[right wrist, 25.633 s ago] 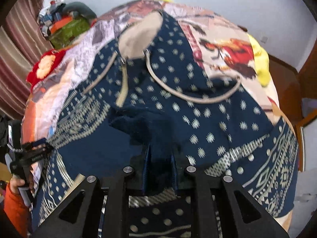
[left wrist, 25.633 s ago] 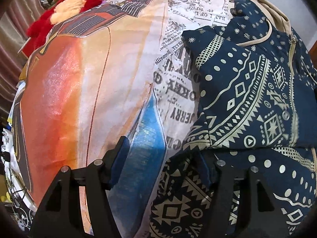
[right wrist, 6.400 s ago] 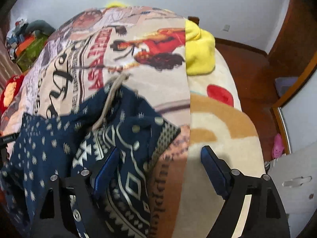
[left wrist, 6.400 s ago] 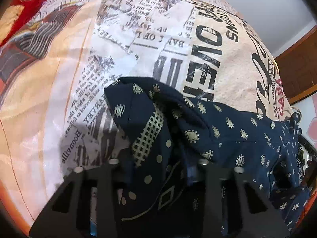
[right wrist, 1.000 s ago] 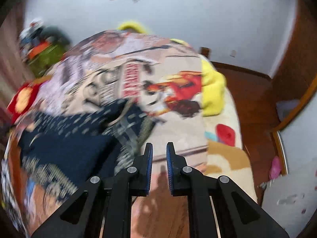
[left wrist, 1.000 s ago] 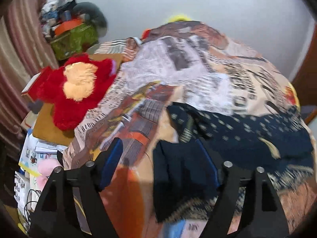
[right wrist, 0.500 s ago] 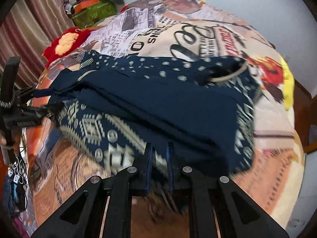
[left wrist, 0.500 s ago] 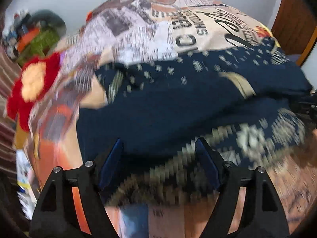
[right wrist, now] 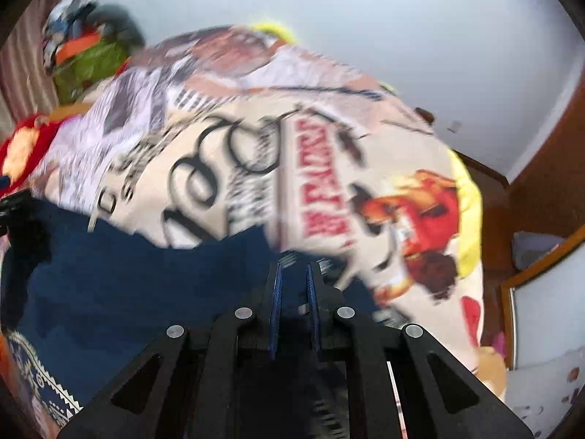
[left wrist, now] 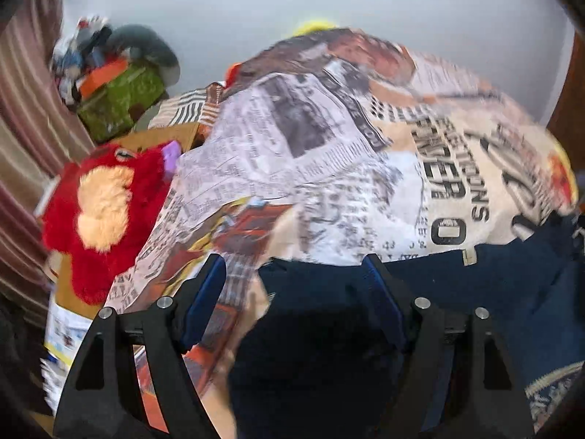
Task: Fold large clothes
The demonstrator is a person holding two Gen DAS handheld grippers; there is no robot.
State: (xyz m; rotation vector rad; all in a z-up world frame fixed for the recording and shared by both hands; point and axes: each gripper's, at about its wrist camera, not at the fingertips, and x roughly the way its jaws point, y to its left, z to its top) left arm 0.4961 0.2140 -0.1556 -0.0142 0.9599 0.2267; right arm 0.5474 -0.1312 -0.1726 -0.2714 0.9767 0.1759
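Navy cloth fills the space just ahead of both grippers. The right gripper [right wrist: 292, 274] has its two blue-padded fingers drawn nearly together; dark fabric lies between and under them, but motion blur hides whether they pinch it. The left gripper [left wrist: 292, 278] is spread wide, its fingers standing either side of the garment's near-left corner without clamping it. The navy patterned garment [left wrist: 457, 311] lies on the bed [left wrist: 329, 168], whose cover is printed like newsprint and posters. Its long axis runs side to side across the near part of the bed, from one gripper toward the other, with a pale geometric border at the edge nearest the person. The left gripper seems best placed for the left end, the right for the right end. Beyond the left side sits a red plush toy [left wrist: 106, 216].
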